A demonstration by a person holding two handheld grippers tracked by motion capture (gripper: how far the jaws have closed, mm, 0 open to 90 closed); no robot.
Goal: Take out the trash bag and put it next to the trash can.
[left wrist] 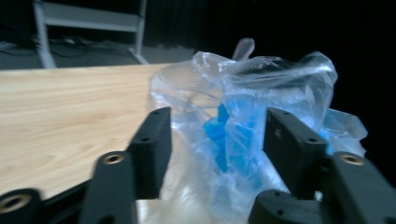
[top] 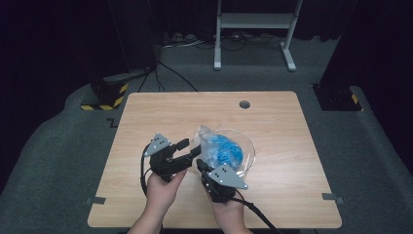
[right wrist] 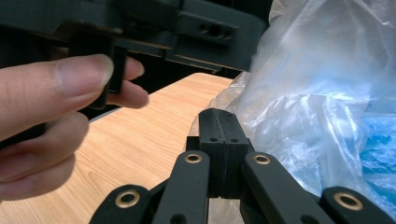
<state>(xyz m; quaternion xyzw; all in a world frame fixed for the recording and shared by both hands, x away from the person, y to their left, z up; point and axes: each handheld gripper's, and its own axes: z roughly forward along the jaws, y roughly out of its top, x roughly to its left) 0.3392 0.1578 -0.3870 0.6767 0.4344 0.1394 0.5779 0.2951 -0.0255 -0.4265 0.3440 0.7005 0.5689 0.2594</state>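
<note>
A clear plastic bag (top: 221,148) holding blue pieces sits in a transparent bowl (top: 249,158) near the table's middle. My left gripper (top: 189,148) is open at the bag's left side. In the left gripper view the crumpled bag (left wrist: 261,107) lies between and just beyond the spread jaws of that gripper (left wrist: 219,140). My right gripper (top: 201,167) is at the bowl's near-left edge. In the right gripper view its jaws (right wrist: 224,128) are pressed together with no film visible between them, and the bag (right wrist: 317,102) is just behind and to the right.
The wooden table (top: 156,117) has a round cable hole (top: 244,104) at the back. A person's left hand (right wrist: 51,107) holding the other gripper is close on the left in the right gripper view. A white frame (top: 253,22) stands on the floor beyond the table.
</note>
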